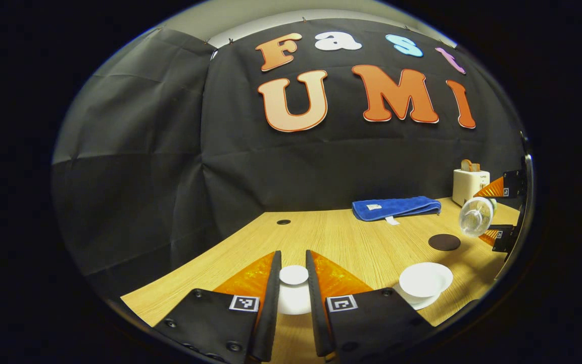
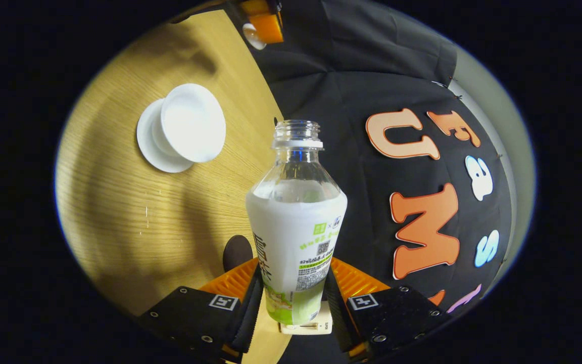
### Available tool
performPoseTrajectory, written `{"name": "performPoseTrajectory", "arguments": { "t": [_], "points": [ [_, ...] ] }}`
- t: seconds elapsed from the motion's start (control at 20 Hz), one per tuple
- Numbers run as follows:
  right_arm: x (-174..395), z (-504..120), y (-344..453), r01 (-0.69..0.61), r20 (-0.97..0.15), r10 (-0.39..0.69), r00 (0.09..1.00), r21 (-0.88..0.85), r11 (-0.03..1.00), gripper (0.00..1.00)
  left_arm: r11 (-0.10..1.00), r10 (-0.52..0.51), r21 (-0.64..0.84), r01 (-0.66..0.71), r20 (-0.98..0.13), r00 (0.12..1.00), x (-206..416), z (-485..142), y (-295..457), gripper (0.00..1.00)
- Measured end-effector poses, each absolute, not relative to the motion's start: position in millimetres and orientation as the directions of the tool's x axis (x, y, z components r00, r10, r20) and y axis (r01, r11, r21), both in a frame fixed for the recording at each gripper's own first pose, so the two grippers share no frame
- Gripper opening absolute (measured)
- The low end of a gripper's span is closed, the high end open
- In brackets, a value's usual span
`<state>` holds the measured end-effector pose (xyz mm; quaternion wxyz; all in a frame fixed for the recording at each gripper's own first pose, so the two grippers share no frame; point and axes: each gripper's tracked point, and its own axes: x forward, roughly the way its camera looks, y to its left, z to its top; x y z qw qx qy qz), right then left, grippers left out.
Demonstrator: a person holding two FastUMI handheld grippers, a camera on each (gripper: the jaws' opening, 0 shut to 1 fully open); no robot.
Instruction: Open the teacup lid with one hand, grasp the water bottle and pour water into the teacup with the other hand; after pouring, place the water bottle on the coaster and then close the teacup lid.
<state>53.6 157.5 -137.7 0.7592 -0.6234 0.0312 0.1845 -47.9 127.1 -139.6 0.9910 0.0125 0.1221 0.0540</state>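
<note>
The left claw [image 1: 293,283] is clamped on the teacup lid [image 1: 293,275], held just above the desk [image 1: 351,242]. The right claw [image 2: 293,303] grips the capless water bottle [image 2: 296,222], tipped on its side in the air near the open teacup [image 1: 425,279]. Lid off and bottle grasped; pouring looks underway or just finished. Left: setting the bottle on the coaster [image 1: 444,242], then closing the cup.
</note>
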Motion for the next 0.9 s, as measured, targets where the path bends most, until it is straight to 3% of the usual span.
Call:
{"name": "performPoseTrajectory", "arguments": {
  "t": [0.35,0.9],
  "points": [
    [61.3,-140.6,161.8,-0.2,-0.204,0.262,0.943,-0.979,-0.043,0.65,0.992,0.125,0.057,-0.114,-0.247,0.961,-51.6,-142.6,133.3,0.35],
    [71.3,-132.4,167.3,-0.055,-0.107,0.302,0.947,-0.983,-0.178,0.67,0.987,0.158,0.075,-0.143,-0.258,0.953,-53.0,-153.8,142.8,0.35]
  ]
}}
